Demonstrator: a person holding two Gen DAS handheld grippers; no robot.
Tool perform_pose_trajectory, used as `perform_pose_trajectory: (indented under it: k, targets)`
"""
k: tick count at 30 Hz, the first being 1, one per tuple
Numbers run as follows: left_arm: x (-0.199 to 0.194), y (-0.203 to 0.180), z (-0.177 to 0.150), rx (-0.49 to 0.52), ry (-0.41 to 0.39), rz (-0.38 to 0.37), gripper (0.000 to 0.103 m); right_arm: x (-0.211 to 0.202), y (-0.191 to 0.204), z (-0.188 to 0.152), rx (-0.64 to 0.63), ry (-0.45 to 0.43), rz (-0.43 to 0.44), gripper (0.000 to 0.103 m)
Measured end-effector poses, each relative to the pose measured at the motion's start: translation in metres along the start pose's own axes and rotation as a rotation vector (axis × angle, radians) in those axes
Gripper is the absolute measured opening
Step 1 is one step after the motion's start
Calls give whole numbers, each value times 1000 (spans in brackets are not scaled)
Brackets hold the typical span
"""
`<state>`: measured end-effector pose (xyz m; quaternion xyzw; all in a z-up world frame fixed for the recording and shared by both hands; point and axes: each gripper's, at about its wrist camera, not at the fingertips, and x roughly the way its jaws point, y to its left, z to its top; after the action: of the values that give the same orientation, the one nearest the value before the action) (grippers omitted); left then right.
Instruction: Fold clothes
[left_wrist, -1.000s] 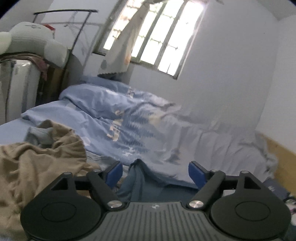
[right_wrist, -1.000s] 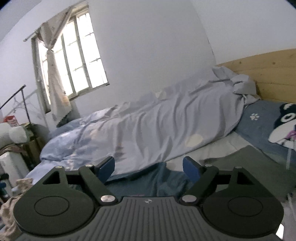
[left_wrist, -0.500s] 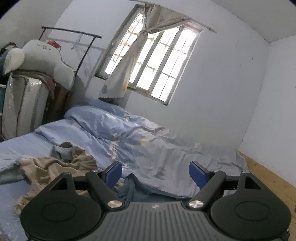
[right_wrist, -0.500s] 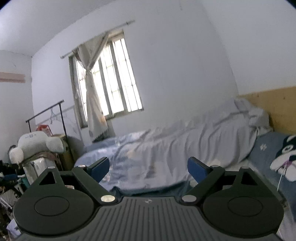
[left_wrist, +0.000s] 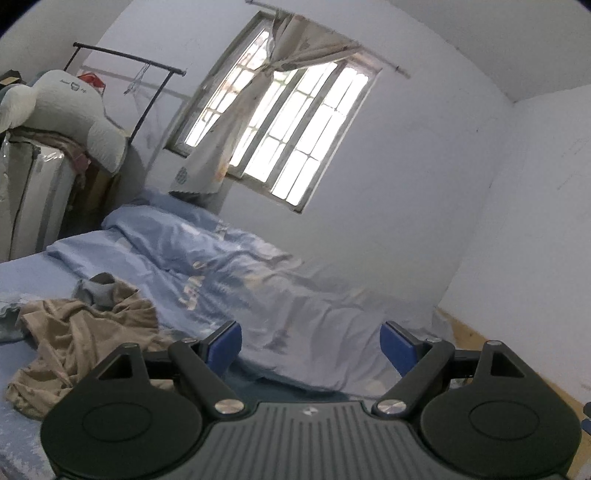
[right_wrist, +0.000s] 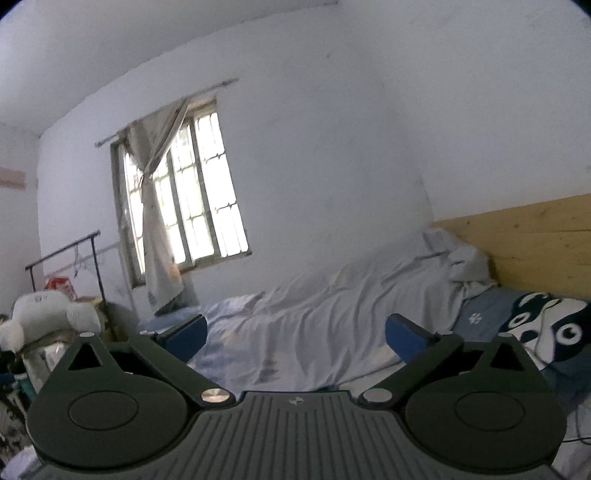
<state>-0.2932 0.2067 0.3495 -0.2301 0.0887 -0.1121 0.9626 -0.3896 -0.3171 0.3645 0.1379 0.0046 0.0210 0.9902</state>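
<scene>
A crumpled tan garment (left_wrist: 81, 339) lies on the bed at the left of the left wrist view, with a small grey piece (left_wrist: 98, 291) on its far edge. A strip of dark blue garment (left_wrist: 280, 384) shows just beyond my left gripper (left_wrist: 310, 345), which is open, raised above the bed and holds nothing. My right gripper (right_wrist: 295, 338) is open too, tilted up toward the wall, with nothing between its blue pads (right_wrist: 404, 338). Only a sliver of dark cloth (right_wrist: 328, 387) shows below it.
A rumpled light blue duvet (left_wrist: 236, 273) covers the far side of the bed under the window (left_wrist: 280, 129). A plush toy (left_wrist: 62, 107) sits on stacked items at the left beside a clothes rail (left_wrist: 122, 59). A wooden headboard (right_wrist: 535, 243) and a cartoon pillow (right_wrist: 546, 332) are at the right.
Both grippers have risen and tilted upward, away from the bed. The dark blue garment has dropped almost out of both views. Both jaws stayed open.
</scene>
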Motion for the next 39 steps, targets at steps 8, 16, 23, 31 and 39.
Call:
perform_pose_trajectory:
  k: [8, 16, 23, 31, 39]
  targets:
    - [5, -25, -9, 57, 34, -35, 84, -20, -17, 11, 28, -26, -24, 103]
    - [33, -27, -35, 53, 106, -15, 84, 26, -12, -26, 46, 89, 15, 103]
    - [65, -25, -55, 56, 159, 6, 84, 68, -2, -58, 18, 163, 55, 103]
    - [117, -36, -81, 52, 240, -14, 84, 116, -24, -95, 75, 220, 19, 103]
    - [183, -67, -124, 92, 331, -60, 84, 180, -72, -108, 178, 123, -73, 103]
